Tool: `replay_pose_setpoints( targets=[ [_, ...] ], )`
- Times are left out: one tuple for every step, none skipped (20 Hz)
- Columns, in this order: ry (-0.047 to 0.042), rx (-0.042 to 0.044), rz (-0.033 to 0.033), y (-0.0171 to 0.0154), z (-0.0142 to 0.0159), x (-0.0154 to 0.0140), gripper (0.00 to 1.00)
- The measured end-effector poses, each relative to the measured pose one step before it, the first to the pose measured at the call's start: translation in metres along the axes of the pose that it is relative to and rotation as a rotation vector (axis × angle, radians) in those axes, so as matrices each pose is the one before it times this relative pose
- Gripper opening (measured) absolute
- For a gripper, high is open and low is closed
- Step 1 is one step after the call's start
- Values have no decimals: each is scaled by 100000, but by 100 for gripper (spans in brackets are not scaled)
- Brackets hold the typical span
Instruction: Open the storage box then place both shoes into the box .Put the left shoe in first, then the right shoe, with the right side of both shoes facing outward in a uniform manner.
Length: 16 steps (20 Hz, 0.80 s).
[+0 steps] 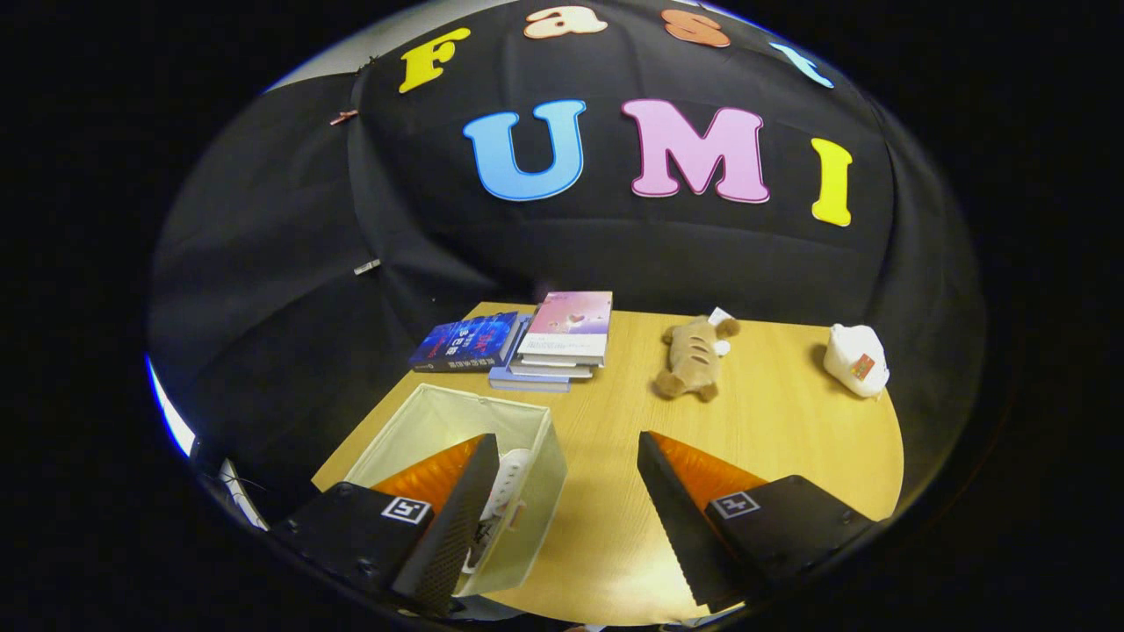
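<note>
The pale translucent storage box (537,456) stands open-topped on the wooden table (773,439), under and just ahead of my left finger. A white shoe (507,483) lies inside it, partly hidden by that finger; I cannot tell whether a second shoe lies with it. My gripper (569,448) hangs above the table, open, with its fingers wide apart and nothing between them. The right finger is over bare tabletop to the right of the box.
Beyond the box, a stack of books (562,344) and a blue book (465,344) lie at the table's far left. A brown plush toy (694,355) rests mid-table, a white plush toy (856,358) at the far right. Black cloth walls surround the table.
</note>
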<state>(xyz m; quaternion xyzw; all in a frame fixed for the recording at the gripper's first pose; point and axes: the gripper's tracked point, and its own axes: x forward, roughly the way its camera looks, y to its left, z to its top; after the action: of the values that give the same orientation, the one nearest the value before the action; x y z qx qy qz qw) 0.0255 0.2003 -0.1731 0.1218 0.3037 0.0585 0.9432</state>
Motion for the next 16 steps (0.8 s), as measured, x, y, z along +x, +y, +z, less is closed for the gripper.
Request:
replay_pose_setpoints(
  targets=[
    [-2105,-1600,-793,-1065,660,-799,99],
    [-2098,-1998,-1005,-1344,727,-788,99],
    [-2425,-2421,-1539,-1240,606,-658,99],
    [-2383,-2301,-1440,-1458,597,-784,99],
    [-2087,-1816,-1043,-1194,436,-551,99],
    [-1632,-1068,-842,-1166,309,-510,99],
    [-1078,-365,-827,-1221,217,-579,99],
    [-1038,-49,-231,-1109,153,-494,99],
    [-726,7,-534,-1132,81,-469,99],
    [-579,85,-112,-1030,-11,-269,99],
    [-493,178,-631,-1080,11,-655,99],
    [-273,100,-998,-1253,-193,-307,98],
    [-323,235,-922,-1238,-121,-519,98],
    [-119,319,-234,-890,-129,-293,98],
    [-248,-14,138,-639,-126,-300,98],
    [-469,-167,-262,-867,-116,-182,98]
  ],
)
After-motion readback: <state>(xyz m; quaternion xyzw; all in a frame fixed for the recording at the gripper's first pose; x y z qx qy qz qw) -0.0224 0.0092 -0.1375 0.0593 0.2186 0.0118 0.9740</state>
